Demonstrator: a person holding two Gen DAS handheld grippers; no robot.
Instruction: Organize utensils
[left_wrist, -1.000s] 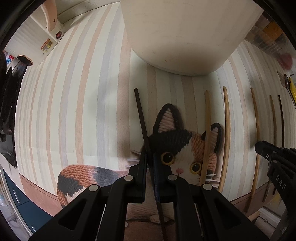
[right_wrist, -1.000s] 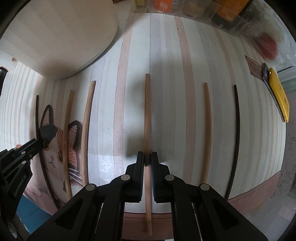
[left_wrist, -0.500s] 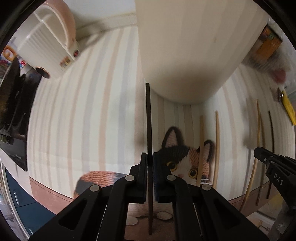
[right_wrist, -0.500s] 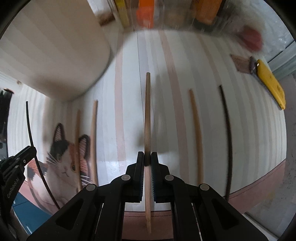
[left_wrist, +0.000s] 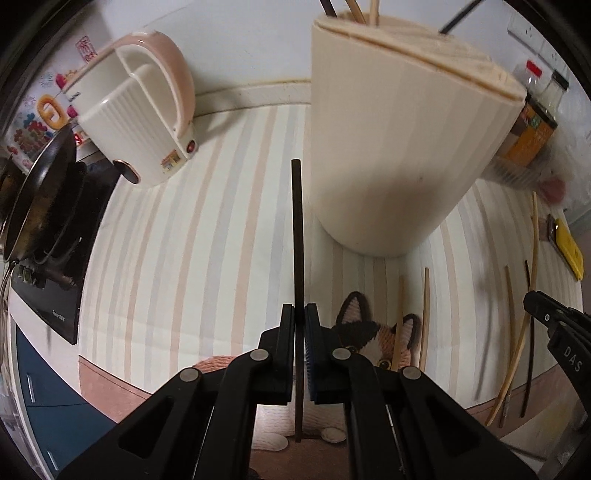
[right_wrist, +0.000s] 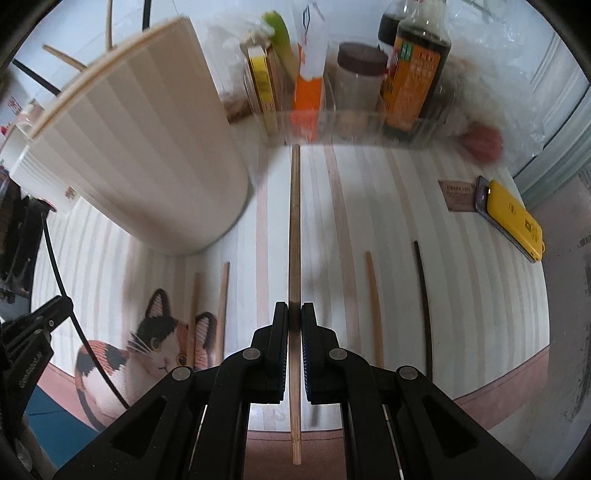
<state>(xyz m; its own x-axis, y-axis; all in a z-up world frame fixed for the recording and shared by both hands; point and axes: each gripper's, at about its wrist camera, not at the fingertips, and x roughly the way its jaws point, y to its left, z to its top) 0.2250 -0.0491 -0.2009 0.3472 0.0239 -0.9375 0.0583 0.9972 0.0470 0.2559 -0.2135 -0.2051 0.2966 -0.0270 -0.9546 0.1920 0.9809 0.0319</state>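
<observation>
Four chopsticks lie on the mat (right_wrist: 461, 295) — three wooden (right_wrist: 373, 306), one black (right_wrist: 424, 302); two more are held — one black (left_wrist: 297, 236), one wooden (right_wrist: 294, 229).

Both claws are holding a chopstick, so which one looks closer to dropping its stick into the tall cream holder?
Probably the left claw. Its dark chopstick rises right beside the holder, while the right claw and its wooden chopstick sit further off to the side.

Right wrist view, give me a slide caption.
Right gripper clamps a wooden chopstick above the striped mat, beside the cream holder.
</observation>
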